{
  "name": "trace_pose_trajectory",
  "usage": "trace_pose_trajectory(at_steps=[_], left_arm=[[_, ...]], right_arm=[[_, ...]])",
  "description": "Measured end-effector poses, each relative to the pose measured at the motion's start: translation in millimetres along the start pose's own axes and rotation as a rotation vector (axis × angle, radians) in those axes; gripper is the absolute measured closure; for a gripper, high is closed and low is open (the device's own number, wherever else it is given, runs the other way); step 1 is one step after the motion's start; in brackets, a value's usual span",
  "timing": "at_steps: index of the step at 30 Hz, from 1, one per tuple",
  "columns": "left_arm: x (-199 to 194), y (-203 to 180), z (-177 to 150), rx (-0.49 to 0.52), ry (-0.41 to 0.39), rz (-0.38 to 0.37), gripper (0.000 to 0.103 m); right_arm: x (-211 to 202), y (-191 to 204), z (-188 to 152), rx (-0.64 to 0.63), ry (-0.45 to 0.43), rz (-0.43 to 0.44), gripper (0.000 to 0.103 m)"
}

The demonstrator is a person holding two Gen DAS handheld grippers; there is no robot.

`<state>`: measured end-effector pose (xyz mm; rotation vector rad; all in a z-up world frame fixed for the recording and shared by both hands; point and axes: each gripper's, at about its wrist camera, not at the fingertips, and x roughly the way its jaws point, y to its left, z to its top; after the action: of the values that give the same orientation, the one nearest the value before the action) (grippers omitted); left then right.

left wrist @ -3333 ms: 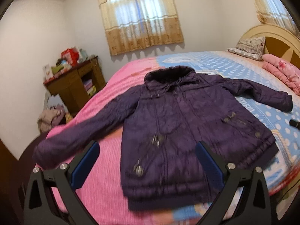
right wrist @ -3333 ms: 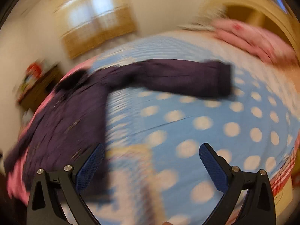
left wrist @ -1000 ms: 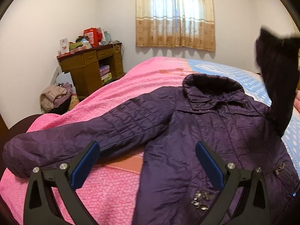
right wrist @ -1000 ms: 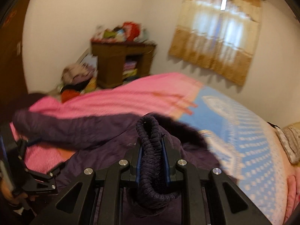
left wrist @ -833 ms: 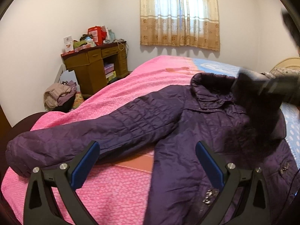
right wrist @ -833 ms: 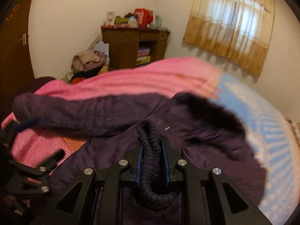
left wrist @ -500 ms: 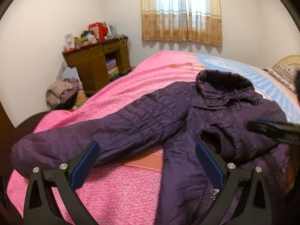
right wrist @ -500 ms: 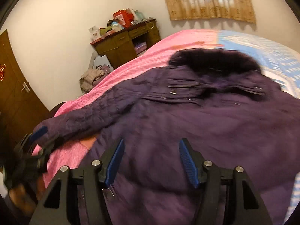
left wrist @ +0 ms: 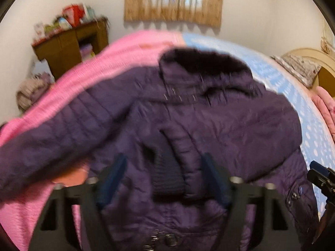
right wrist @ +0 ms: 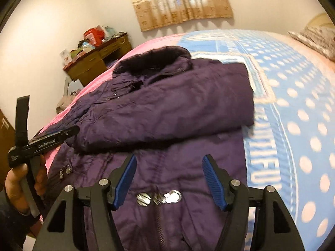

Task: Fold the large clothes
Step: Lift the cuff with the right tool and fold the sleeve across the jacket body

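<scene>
One purple jacket (right wrist: 167, 113) lies face up on the bed (right wrist: 293, 108), across the seam where the pink cover (left wrist: 62, 96) meets the blue dotted cover (right wrist: 303, 96); its dark collar (right wrist: 152, 59) points toward the far edge of the bed. One sleeve (right wrist: 171, 113) is folded across the chest, its knit cuff (left wrist: 165, 171) resting on the jacket front. The other sleeve (left wrist: 52, 133) stretches out over the pink cover toward the bed's left edge.

The left gripper (left wrist: 165, 179) sits just above the cuff, which shows between its two blue fingers (left wrist: 112, 177). They are closing, and through the blur the pads do not appear to press on the cloth. The right gripper (right wrist: 169, 179) hovers over the lower front of the jacket, above the metal snaps (right wrist: 159, 198). Its two fingers (right wrist: 211, 179) stand apart and are widening, with nothing clamped between them. A hand (right wrist: 18, 186) holds the left gripper's handle at the left edge of the right wrist view.

Beyond the bed stand one wooden cabinet (right wrist: 94, 62) and one curtained window (right wrist: 180, 2).
</scene>
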<state>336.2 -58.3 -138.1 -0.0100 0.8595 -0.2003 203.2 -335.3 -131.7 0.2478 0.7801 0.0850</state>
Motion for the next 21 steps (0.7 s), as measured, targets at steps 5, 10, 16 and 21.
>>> trace_pose_trajectory(at_steps=[5, 10, 16, 21], left_arm=[[-4, -9, -9, 0.030, -0.043, -0.072, 0.098], [-22, 4, -8, 0.028, -0.086, -0.022, 0.098], [-33, 11, -14, 0.023, -0.103, -0.054, 0.098], [-42, 23, -23, 0.011, -0.115, -0.024, 0.098]], right_arm=[[14, 0, -16, -0.034, 0.017, -0.031, 0.037], [15, 0, -20, -0.052, 0.003, -0.025, 0.037], [20, -2, -24, -0.027, 0.020, -0.022, 0.036], [19, -6, -25, -0.013, 0.010, -0.011, 0.036]])
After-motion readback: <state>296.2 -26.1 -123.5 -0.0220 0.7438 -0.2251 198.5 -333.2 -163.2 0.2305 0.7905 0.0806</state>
